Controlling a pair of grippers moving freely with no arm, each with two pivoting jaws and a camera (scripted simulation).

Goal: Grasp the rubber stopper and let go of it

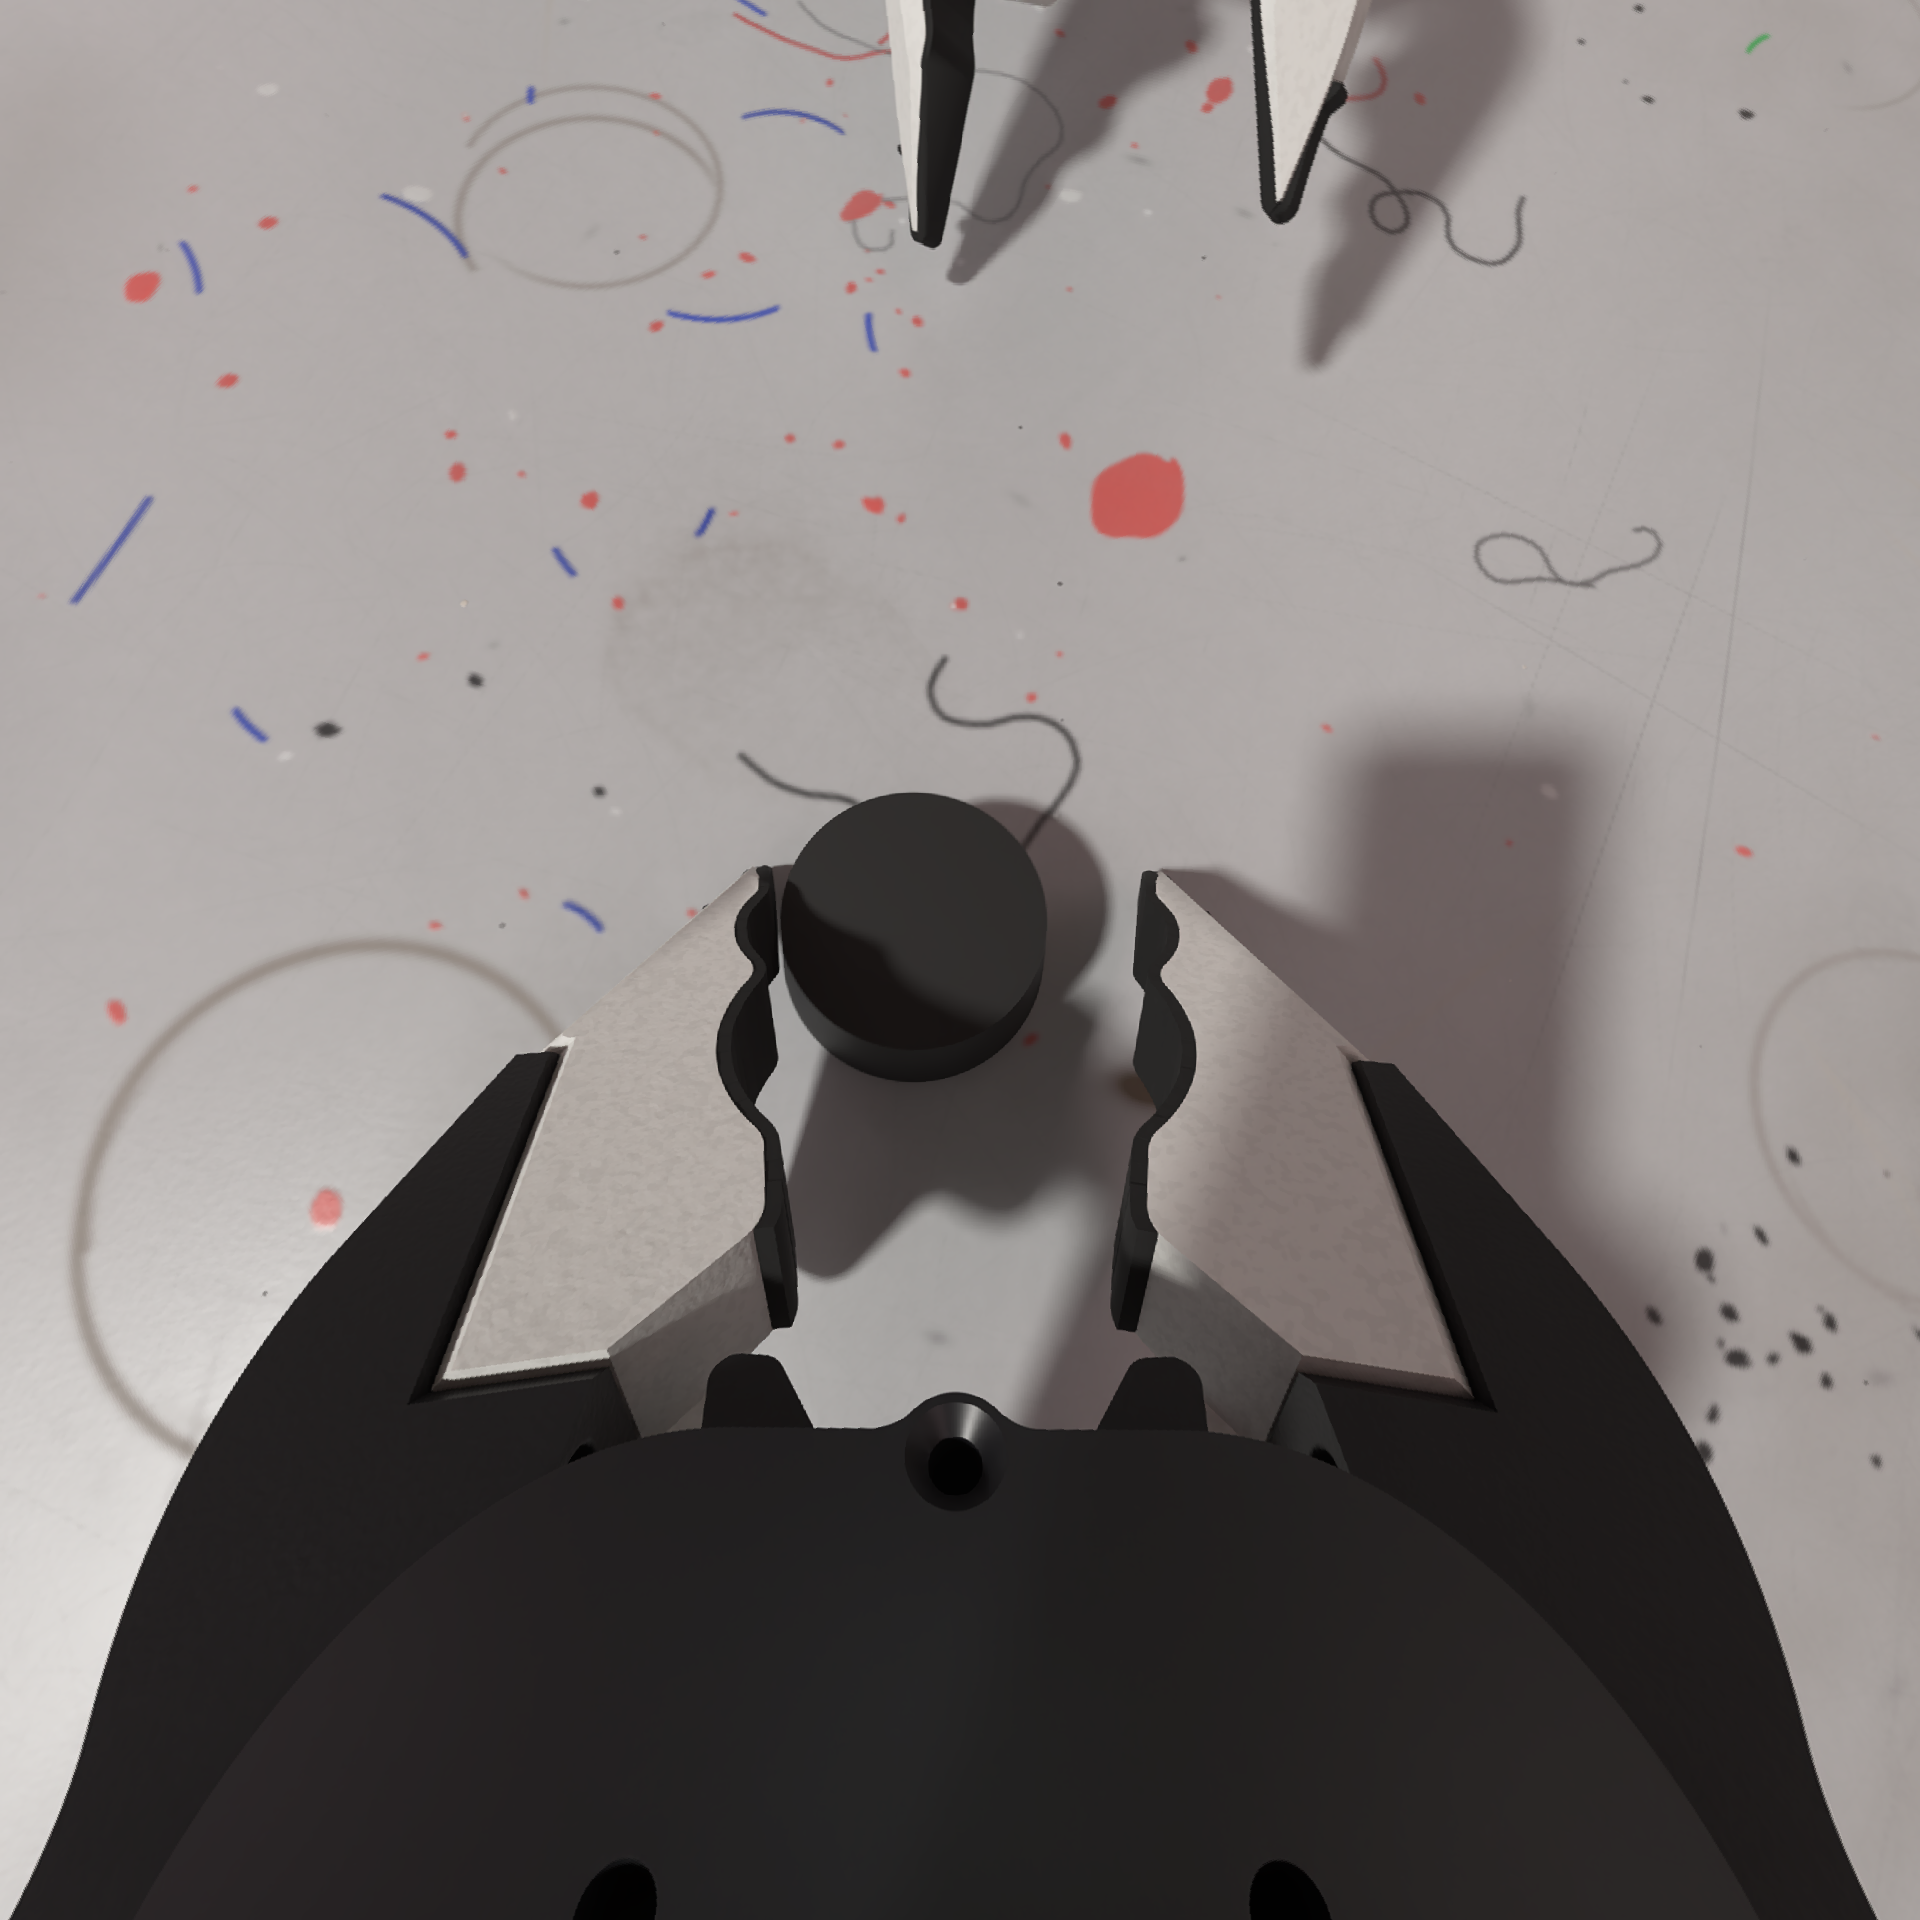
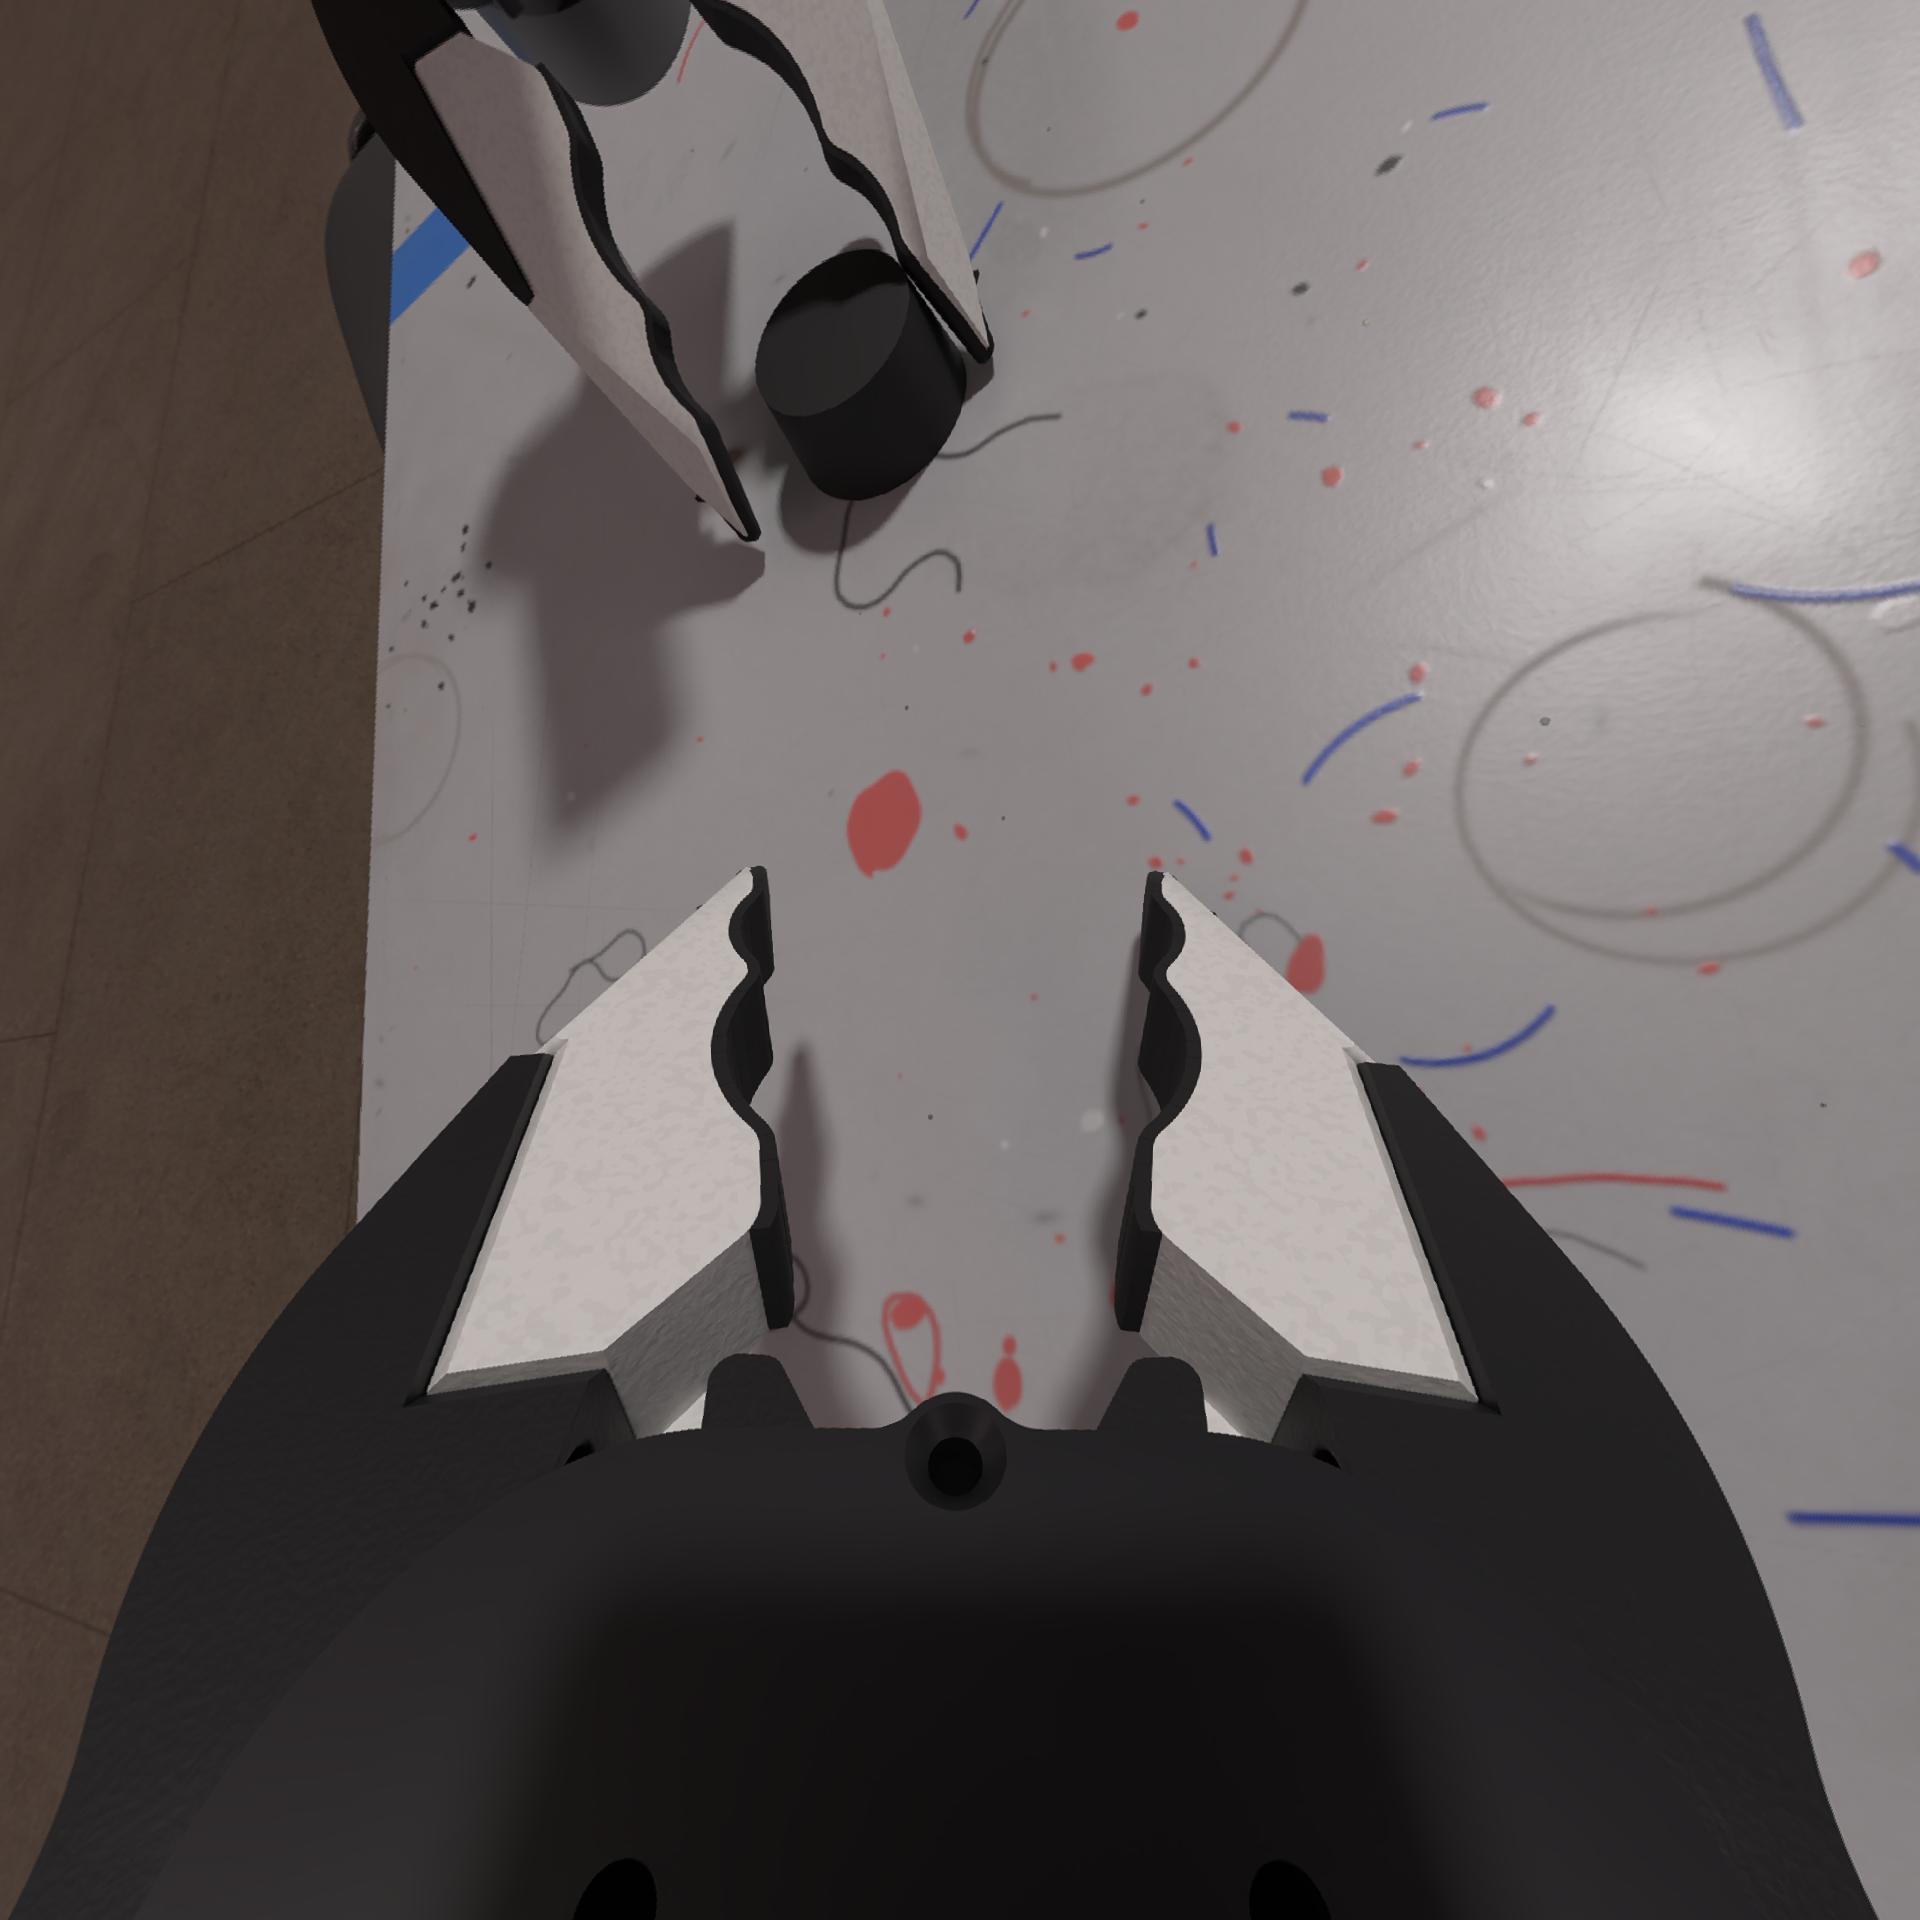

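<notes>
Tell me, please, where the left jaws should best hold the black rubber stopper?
Probably on its curved side wall. The rubber stopper stands upright on the table, between the open left gripper jaws, nearer one of them, so centre it, then close from both sides.

Tabletop [image 1: 1455, 644] between the two grippers lies bare, passage unobstructed. Sole obstacle: rubber stopper [image 1: 912, 935] standing between the spread jaws of the left gripper [image 1: 954, 894]. Right gripper [image 2: 954, 894] spread, gap unoccupied.

A grey surface [image 1: 1351, 644] lies under the jaws, flecked with red spots, blue strokes and thin dark scribbles; a big red blot [image 1: 1137, 497] sits ahead of them, and brown floor [image 2: 156, 623] shows past the surface's edge
</notes>
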